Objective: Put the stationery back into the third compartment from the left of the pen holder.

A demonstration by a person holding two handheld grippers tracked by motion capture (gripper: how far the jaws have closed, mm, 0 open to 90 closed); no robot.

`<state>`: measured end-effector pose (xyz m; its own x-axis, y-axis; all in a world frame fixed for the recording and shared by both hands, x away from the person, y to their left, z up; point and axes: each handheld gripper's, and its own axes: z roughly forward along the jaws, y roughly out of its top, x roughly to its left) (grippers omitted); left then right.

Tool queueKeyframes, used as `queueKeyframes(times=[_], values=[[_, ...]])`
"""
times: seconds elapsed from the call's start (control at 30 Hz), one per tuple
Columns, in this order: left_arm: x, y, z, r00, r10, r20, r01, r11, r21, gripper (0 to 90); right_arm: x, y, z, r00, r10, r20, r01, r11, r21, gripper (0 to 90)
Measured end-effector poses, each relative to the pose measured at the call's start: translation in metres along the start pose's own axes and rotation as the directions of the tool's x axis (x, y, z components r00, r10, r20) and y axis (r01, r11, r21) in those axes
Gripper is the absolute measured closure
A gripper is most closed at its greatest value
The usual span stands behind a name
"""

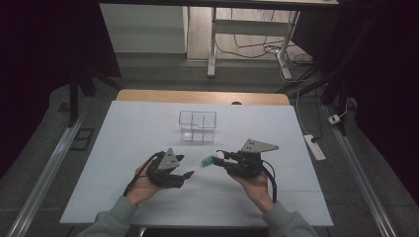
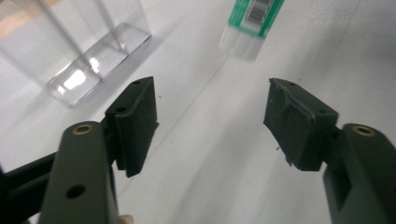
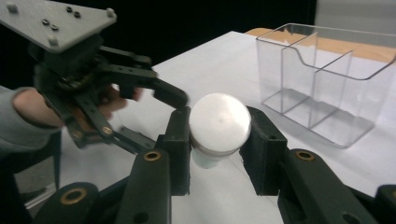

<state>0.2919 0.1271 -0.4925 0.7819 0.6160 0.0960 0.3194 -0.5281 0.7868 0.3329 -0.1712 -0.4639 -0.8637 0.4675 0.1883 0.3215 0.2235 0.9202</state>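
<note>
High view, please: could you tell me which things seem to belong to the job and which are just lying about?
Probably in play:
- green-labelled tube, held in the right claw
- left claw, open beside it
- clear divided organiser on the white table

Just lying about:
- power strip on the floor
- desk frame behind

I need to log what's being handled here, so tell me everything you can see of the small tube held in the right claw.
The tube is small, with a round white cap and a pale body bearing a green label with a barcode. It looks plastic. The right claw is shut on it just below the cap, holding it roughly level above the white table, its far end pointing toward the open left claw, which does not touch it. It sits nearer the person than the clear divided box.
</note>
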Motion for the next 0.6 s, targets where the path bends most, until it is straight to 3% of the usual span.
queueKeyframes(times=[0.27,0.6], values=[[0.014,-0.020,-0.022,0.9972,-0.069,-0.030,0.069,0.9976,0.002,31.9,-0.003,0.004,-0.010,0.9985,-0.031,0.045,0.031,0.999,-0.008,65.1],[0.026,-0.048,-0.040,0.9906,-0.125,-0.055,0.127,0.9913,0.033,30.1,-0.009,0.010,-0.017,0.9948,-0.052,0.087,0.054,0.998,-0.015,65.1]])
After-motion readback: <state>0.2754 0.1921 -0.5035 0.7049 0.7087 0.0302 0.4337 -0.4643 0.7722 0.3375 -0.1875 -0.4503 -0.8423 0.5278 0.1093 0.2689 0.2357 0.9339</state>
